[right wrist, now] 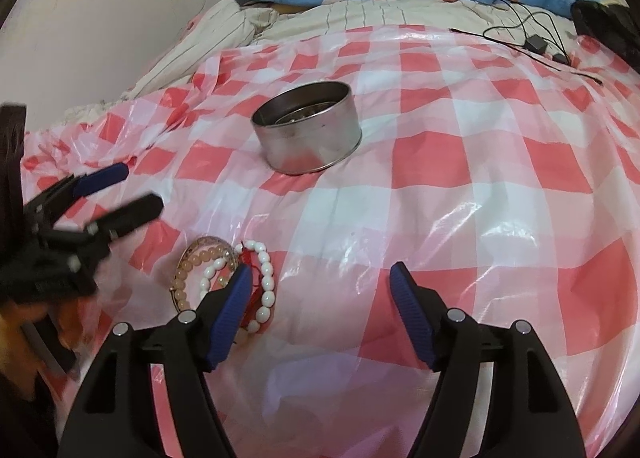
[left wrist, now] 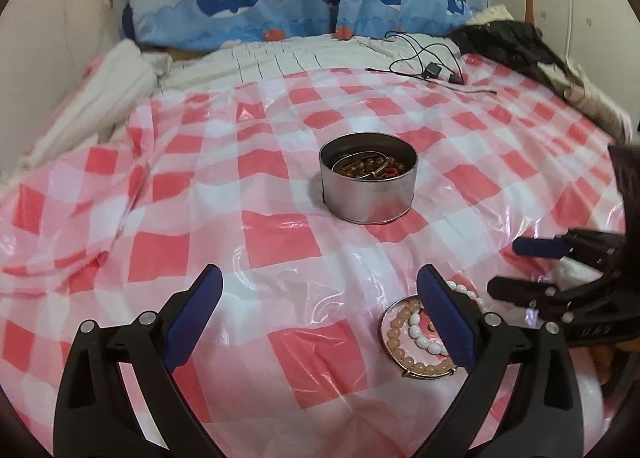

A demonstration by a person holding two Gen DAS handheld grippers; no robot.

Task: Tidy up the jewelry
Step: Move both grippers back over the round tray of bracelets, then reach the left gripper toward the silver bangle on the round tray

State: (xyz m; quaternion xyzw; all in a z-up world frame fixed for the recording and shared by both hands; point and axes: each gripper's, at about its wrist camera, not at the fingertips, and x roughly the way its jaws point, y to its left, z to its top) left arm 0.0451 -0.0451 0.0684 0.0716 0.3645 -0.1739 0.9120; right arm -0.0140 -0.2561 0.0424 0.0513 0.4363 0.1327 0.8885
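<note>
A round metal tin (left wrist: 368, 182) stands on the checked cover and holds brown beads and a metal bangle (left wrist: 370, 168); it also shows in the right wrist view (right wrist: 308, 126). A white bead bracelet (left wrist: 420, 334), a peach bead bracelet (left wrist: 396, 342) and a thin metal bangle lie in a pile on the cover, also seen in the right wrist view (right wrist: 266, 286). My left gripper (left wrist: 320, 282) is open and empty, its right finger over the pile. My right gripper (right wrist: 320, 282) is open and empty, its left finger at the pile's right edge.
The pink-and-white checked plastic cover (left wrist: 280, 242) lies on a bed. A whale-print pillow (left wrist: 240, 2) and a striped sheet lie behind. Black cables and a charger (left wrist: 432, 70) lie at the back right beside dark clothing (left wrist: 516, 42).
</note>
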